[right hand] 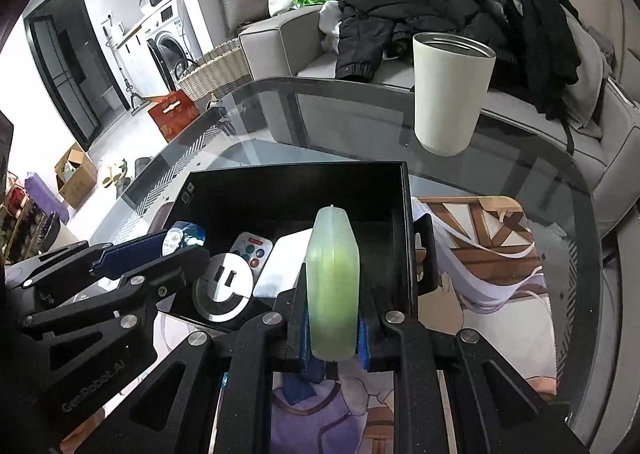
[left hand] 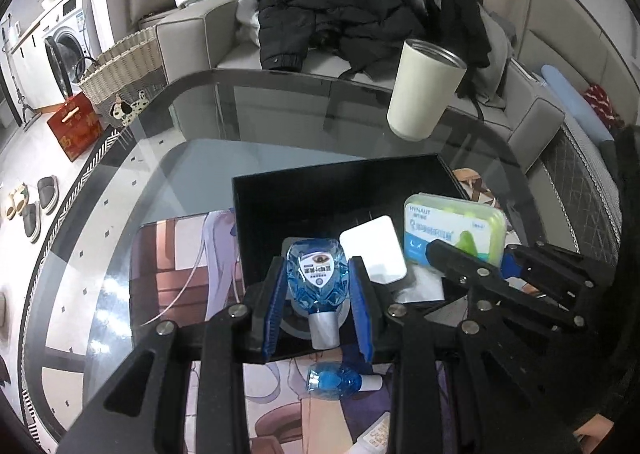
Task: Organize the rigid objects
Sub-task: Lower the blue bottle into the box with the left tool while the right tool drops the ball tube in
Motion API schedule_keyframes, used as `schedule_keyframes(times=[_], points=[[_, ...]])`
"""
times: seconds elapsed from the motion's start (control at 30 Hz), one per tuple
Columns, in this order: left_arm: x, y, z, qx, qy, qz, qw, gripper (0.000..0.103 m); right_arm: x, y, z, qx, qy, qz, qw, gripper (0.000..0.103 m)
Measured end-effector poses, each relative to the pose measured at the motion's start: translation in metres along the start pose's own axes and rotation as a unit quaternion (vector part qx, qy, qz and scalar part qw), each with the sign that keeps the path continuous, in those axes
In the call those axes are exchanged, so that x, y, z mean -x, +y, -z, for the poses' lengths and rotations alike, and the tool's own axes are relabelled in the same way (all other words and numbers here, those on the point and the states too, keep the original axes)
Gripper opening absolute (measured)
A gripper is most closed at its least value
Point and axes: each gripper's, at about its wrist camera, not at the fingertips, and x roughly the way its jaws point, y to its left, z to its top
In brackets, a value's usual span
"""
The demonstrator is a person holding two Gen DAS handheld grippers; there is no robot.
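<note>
My left gripper (left hand: 318, 282) is shut on a blue eye-drop bottle (left hand: 317, 274), held over the near edge of the black box (left hand: 280, 194). My right gripper (right hand: 332, 318) is shut on a green earplug case (right hand: 332, 286), held edge-on over the box's near right side; the case also shows in the left wrist view (left hand: 454, 230). Inside the box lie a white flat pad (left hand: 374, 250), a small remote (right hand: 252, 250) and a round silver disc (right hand: 224, 290). A second blue bottle (left hand: 336, 380) lies on the printed mat (left hand: 176, 274) in front of the box.
A cream tumbler (left hand: 426, 88) stands on the glass table (left hand: 260, 110) behind the box. A grey sofa (left hand: 280, 54) piled with black coats lies beyond. A wicker basket (left hand: 124, 70) and red box (left hand: 76, 126) sit on the floor at left.
</note>
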Motion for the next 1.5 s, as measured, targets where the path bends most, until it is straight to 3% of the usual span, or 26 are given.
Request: schedule_keyframes(times=[0.33,0.6,0.67,0.73,0.87,0.93,1.23,1.5], points=[[-0.012,0.003,0.005,0.005,0.026,0.003,0.9996,0.029,-0.005,0.001,0.001,0.000,0.016,0.003,1.000,0.017],[-0.010,0.004,0.004,0.005,0.019,0.000,0.9998,0.031,-0.005,0.000,0.001,-0.002,0.017,0.001,1.000,0.018],[-0.007,0.004,0.005,0.005,0.014,-0.001,0.9999,0.042,-0.004,0.001,0.001,-0.002,0.017,0.000,1.000,0.022],[-0.004,0.006,0.005,0.010,0.005,-0.005,0.9999,0.044,-0.002,0.000,0.001,-0.007,0.016,0.001,1.000,0.031],[0.006,0.009,0.003,0.017,-0.015,0.000,0.9997,0.050,0.005,0.000,0.001,-0.009,0.007,-0.002,1.000,0.034],[0.014,0.008,0.003,0.013,-0.030,-0.002,0.9995,0.054,0.012,0.001,0.001,-0.009,-0.006,-0.001,1.000,0.034],[0.061,0.006,0.004,0.002,-0.117,-0.001,0.9931,0.054,0.065,0.011,0.000,0.007,-0.094,-0.004,0.996,0.034],[0.110,0.000,0.012,-0.013,-0.200,0.000,0.9798,0.054,0.123,0.025,0.008,0.024,-0.202,-0.005,0.979,0.034]])
